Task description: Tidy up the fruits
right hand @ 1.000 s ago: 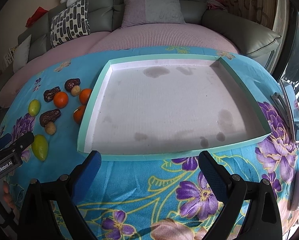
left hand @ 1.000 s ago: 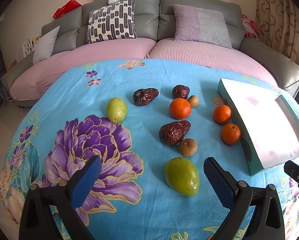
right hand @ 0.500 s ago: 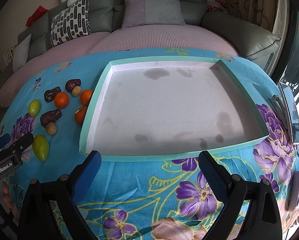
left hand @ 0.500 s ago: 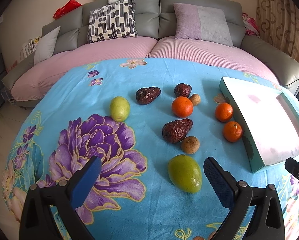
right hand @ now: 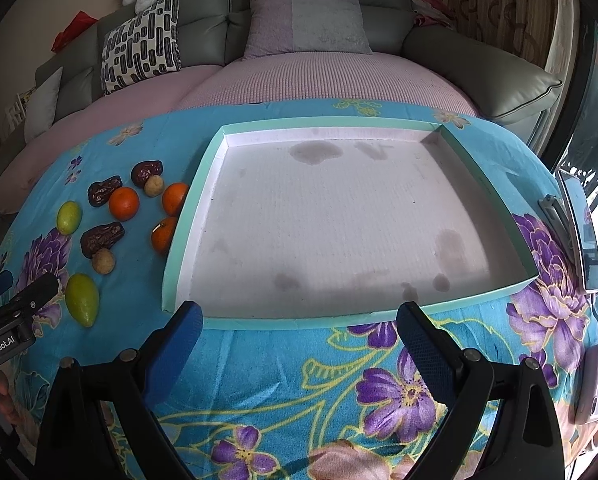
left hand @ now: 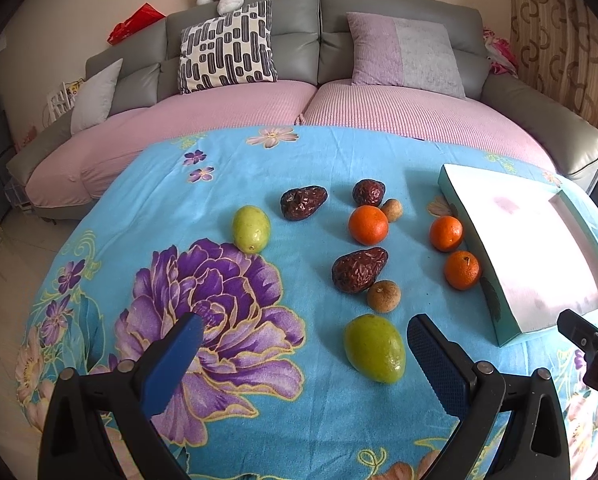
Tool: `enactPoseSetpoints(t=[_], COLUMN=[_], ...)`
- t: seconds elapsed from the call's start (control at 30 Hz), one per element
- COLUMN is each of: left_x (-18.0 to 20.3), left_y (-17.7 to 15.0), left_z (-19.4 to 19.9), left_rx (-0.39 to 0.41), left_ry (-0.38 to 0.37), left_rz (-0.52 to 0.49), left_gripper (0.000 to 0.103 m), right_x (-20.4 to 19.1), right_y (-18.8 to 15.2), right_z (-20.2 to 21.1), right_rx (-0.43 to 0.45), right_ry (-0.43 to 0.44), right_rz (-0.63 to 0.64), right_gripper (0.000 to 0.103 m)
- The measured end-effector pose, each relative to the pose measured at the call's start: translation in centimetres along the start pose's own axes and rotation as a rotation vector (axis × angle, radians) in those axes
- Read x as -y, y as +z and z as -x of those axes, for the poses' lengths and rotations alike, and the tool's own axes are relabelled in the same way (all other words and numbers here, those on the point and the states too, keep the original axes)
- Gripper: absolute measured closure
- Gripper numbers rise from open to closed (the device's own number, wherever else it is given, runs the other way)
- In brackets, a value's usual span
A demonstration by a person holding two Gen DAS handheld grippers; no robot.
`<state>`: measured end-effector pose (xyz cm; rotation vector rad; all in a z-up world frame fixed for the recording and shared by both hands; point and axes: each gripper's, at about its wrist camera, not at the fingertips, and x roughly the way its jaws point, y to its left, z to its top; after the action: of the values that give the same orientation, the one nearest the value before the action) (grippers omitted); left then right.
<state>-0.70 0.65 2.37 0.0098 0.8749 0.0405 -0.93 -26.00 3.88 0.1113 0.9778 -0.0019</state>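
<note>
- The left gripper [left hand: 305, 346] is seen with its jaws spread wide and nothing held between them; blue ribbed pads [left hand: 435, 354] are fitted on black plastic arms.
- The right gripper [right hand: 299, 334] is likewise seen with jaws wide apart and holding nothing, poised just before the near wall of the tray [right hand: 299, 323].
- The fruits are laid loose on the desk [left hand: 219, 184], which is covered by a fuzzy blue cloth printed with purple peonies; all lie left of the tray, outside it.
- A smooth oval green mango [left hand: 374, 348] is noted nearest the left gripper, just inside its right-hand pad.
- A small rough brown longan [left hand: 383, 296] is recorded just beyond it, touching a wrinkled dark red date [left hand: 359, 269].
- Three glossy round oranges are counted: one central [left hand: 368, 225], two [left hand: 446, 233] [left hand: 461, 270] close beside the tray wall.
- Two further dates [left hand: 302, 202] [left hand: 368, 193], a second longan [left hand: 392, 209] and a second green mango [left hand: 251, 228] are logged farther back.
- The tray is shallow and rectangular, mint-green walled, with a white, stained, ribbed floor [right hand: 339, 216].
</note>
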Motion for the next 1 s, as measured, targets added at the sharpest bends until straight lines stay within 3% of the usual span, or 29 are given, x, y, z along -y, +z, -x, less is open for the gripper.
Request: enactPoseSetpoints(t=[0.2, 0.3, 0.43, 0.67, 0.9, 1.0], left_x=[-1.0, -2.0, -3.9, -6.0, -7.6, -8.3], left_y=[2.4, 4.1, 6.5, 10.0, 10.5, 10.2], left_z=[-0.8, -1.3, -2.2, -4.1, -5.3, -6.0], left_rx=[-0.018, -0.006, 0.001, 0.019, 0.078, 0.089], left_ry=[0.036, 0.063, 0.071, 0.059, 0.025, 0.016], left_rz=[0.004, 0.009, 0.067, 0.142, 0.187, 0.207], left_gripper=[0.0, 0.0, 0.0, 0.0, 0.0, 0.0], right_x=[-0.4, -1.0, -2.8, -6.5, -8.9, -9.6], right_y=[0.4, 1.2, 3.2, 7.0, 9.9, 10.8], right_z=[0.0, 0.7, 1.3, 0.7, -1.8, -1.7], right_rx=[0.009, 0.062, 0.139, 0.19, 0.143, 0.193], right_ry=[0.006, 0.018, 0.113, 0.216, 0.285, 0.255], right_rz=[0.006, 0.022, 0.066, 0.116, 0.129, 0.179], right_gripper=[0.005, 0.005, 0.005, 0.005, 0.005, 0.005])
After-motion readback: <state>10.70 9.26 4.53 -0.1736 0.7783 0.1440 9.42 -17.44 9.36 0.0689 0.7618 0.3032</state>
